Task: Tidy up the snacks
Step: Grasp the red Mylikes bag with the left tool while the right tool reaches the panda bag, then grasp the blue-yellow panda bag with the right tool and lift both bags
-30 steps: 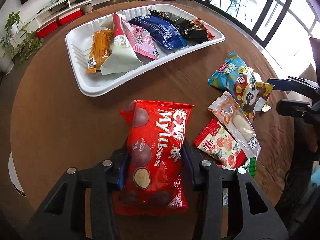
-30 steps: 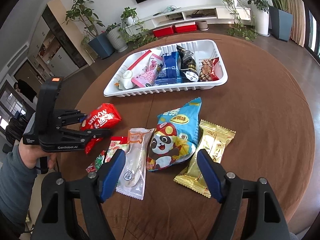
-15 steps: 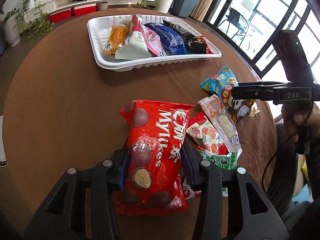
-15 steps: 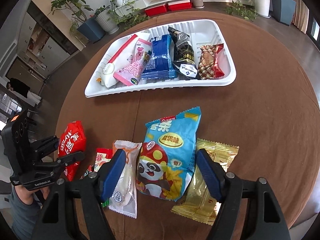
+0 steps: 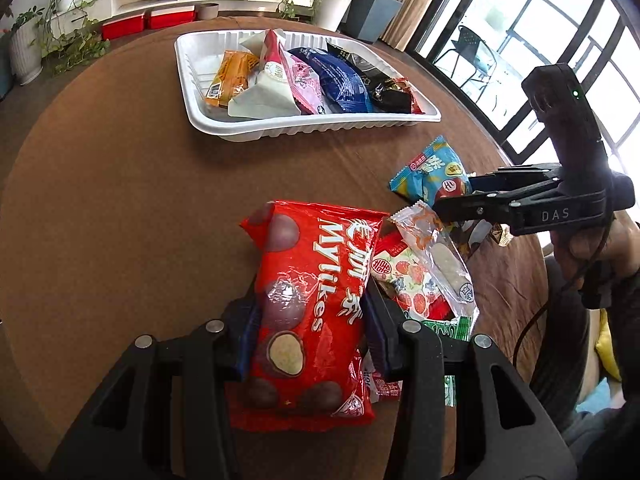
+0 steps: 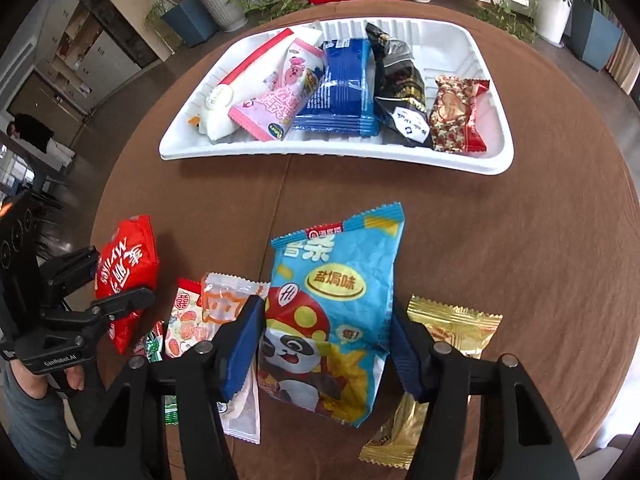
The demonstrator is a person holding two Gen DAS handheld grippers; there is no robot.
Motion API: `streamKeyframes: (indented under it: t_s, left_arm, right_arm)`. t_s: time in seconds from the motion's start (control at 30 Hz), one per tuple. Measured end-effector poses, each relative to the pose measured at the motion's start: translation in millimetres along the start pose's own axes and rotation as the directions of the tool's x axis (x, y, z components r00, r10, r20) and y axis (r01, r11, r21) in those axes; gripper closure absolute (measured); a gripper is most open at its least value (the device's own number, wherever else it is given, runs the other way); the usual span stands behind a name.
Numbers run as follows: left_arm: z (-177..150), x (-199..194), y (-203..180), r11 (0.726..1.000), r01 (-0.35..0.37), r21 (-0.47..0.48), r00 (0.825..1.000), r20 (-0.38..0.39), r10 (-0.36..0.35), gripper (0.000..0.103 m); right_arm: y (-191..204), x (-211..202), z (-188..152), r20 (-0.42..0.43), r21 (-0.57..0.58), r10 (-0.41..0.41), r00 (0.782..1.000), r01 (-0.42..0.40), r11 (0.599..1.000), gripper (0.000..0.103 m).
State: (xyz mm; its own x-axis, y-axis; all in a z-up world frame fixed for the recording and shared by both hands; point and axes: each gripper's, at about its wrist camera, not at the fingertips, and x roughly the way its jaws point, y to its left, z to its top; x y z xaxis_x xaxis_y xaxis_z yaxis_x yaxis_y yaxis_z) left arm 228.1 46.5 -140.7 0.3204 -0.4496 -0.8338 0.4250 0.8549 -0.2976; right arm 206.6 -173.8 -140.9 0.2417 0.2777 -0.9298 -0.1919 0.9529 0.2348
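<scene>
L claw (image 5: pixel 308 320) clamped on red Mylikes bag (image 5: pixel 312 300). R claw (image 6: pixel 326 344) closing w/ blue panda bag (image 6: pixel 336 312) between pads, on counter (image 6: pixel 500 240); white tray (image 6: pixel 340 148) beyond.

I see a round brown table (image 6: pixel 500 220) carrying a white tray (image 6: pixel 496 160) at its far side. Nearer me lie a blue bag (image 6: pixel 340 300), gold packet (image 6: pixel 452 328), clear packet (image 5: pixel 440 256) and strawberry packet (image 5: pixel 404 276).
</scene>
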Motion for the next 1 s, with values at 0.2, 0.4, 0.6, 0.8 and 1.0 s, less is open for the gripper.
streamKeyframes:
  t_s: [0.2, 0.4, 0.6, 0.8, 1.0]
  left_arm:
    - [0.5, 1.0, 0.4, 1.000, -0.003, -0.009, 1.000, 0.006, 0.003, 0.061]
    - [0.6, 3.1, -4.5, 1.000, 0.000, 0.002, 1.000, 0.000, 0.000, 0.062]
    - [-0.5, 2.2, -5.6, 1.000, 0.002, -0.006, 1.000, 0.013, -0.001, 0.062]
    - [0.5, -5.9, -5.1, 1.000, 0.005, -0.015, 0.999, 0.038, -0.005, 0.062]
    - [6.7, -21.5, 1.0, 0.999, 0.019, -0.047, 0.996, 0.085, -0.014, 0.063]
  right_arm:
    - [8.2, -0.6, -3.8, 0.017, -0.045, -0.031, 0.999, 0.032, 0.998, 0.046]
    - [9.1, -5.3, -6.1, 0.049, -0.035, -0.019, 0.999, 0.021, 0.999, 0.057]
    - [2.7, -14.9, -12.7, 0.090, -0.006, 0.011, 0.996, -0.010, 1.000, 0.064]
    - [-1.7, -29.4, -13.5, 0.145, 0.027, 0.054, 0.988, -0.059, 0.998, 0.065]
    - [-6.3, -54.8, -17.6, 0.220, 0.058, 0.086, 0.972, -0.101, 0.993, 0.065]
